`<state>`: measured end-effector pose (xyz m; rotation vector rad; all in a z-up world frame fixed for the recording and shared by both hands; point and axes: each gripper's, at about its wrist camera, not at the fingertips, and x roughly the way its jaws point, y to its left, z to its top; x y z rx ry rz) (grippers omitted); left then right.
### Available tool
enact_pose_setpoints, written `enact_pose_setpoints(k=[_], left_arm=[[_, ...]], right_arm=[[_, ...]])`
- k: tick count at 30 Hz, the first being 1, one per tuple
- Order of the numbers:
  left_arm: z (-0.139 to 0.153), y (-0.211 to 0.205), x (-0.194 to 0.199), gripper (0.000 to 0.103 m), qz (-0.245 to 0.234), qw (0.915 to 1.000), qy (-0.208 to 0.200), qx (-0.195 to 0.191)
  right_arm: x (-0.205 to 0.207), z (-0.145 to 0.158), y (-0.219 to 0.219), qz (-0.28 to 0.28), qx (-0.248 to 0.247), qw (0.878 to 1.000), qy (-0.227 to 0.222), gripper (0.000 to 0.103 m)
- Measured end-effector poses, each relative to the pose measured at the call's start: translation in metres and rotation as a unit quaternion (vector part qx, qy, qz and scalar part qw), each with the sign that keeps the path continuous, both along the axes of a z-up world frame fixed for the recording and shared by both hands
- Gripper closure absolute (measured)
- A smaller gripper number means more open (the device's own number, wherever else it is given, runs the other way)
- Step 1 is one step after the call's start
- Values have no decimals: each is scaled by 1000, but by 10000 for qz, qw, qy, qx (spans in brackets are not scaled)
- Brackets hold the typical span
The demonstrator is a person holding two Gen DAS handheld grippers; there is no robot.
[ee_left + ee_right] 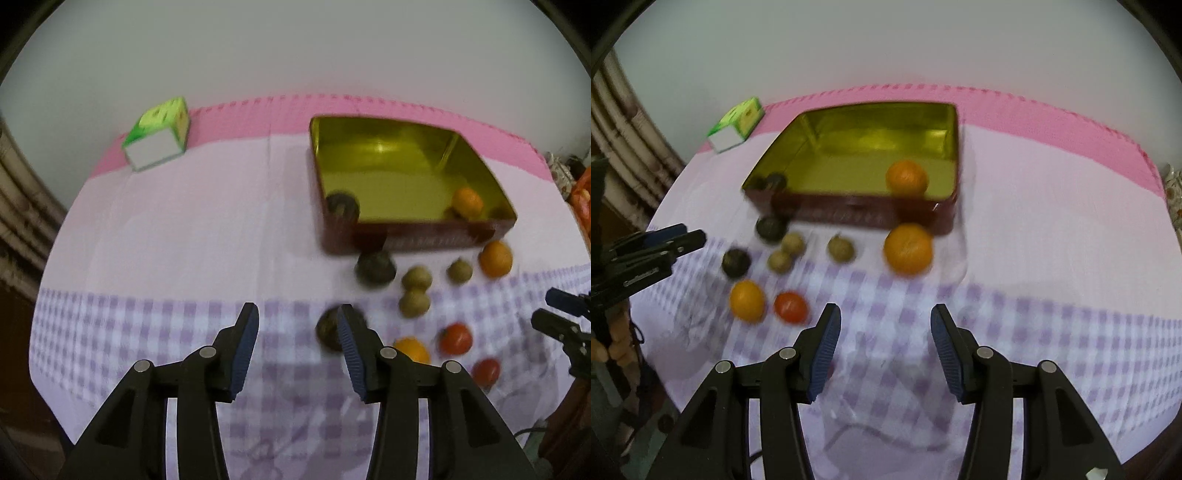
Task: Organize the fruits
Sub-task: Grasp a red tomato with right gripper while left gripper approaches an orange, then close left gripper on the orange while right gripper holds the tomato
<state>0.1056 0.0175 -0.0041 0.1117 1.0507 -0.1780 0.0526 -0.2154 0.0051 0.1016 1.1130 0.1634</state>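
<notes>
A red tin (406, 238) with a gold inside holds an orange (468, 202) and a dark fruit (341, 205). In front of it on the cloth lie another orange (496, 259), dark fruits (376, 267), small brown fruits (416, 277) and tomatoes (456, 338). My left gripper (298, 321) hovers open and empty left of this cluster, one dark fruit (327, 328) just behind its right finger. My right gripper (884, 321) hangs open and empty over the checked cloth, short of the big orange (908, 248) and right of a tomato (790, 306). The tin (849, 214) lies beyond.
A green and white carton (157, 134) stands at the table's back left, near the pink edge of the cloth. The left gripper (690, 238) shows at the left edge of the right wrist view. Cluttered furniture flanks the table on both sides.
</notes>
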Motion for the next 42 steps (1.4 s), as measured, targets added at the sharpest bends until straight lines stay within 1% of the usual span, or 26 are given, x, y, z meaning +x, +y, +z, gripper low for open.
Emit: enact_pose_setpoints(k=[3,6,10,13,16,20,22,27,31,33,38,42], left_arm=[[-10,4,-15,57,18,9999,101,-33],[-14,5,-31,57,-2,9998,136,-111],[-17,-5,-51,57,-184,9996,151,-147],[-20,-15,-57,57,-340,9990,216,-184],[-22,-24,-59,57,-459,9984,258,-215],[-22,-27,-54,57,-470,9982,288,-255],[-23,-26,-52,57,-467,9980,316,-274],[-26,-28,-51,57,-503,9976,379,-297],[-26,-32,-52,57,-566,9972,391,-288],[-26,-34,-52,57,-606,9966,431,-342],[-24,-45,-53,57,-734,9957,402,-409],[-26,-56,-50,57,-790,9948,460,-450]], right_arm=[[-11,-8,9,124,38,9999,96,55],[-16,-16,21,244,90,9995,195,55],[-20,-25,35,395,91,9987,298,55],[-20,-30,44,508,20,9982,318,55],[-20,-36,49,555,-19,9978,353,58],[-17,-43,50,559,-44,9977,387,64],[-17,-44,53,580,-65,9976,369,68],[-13,-45,57,587,-131,9977,305,76],[-11,-46,56,517,-220,9981,268,76],[-11,-44,51,427,-224,9985,258,76],[-9,-41,37,232,-122,9994,220,76],[-9,-41,32,160,-74,9996,217,76]])
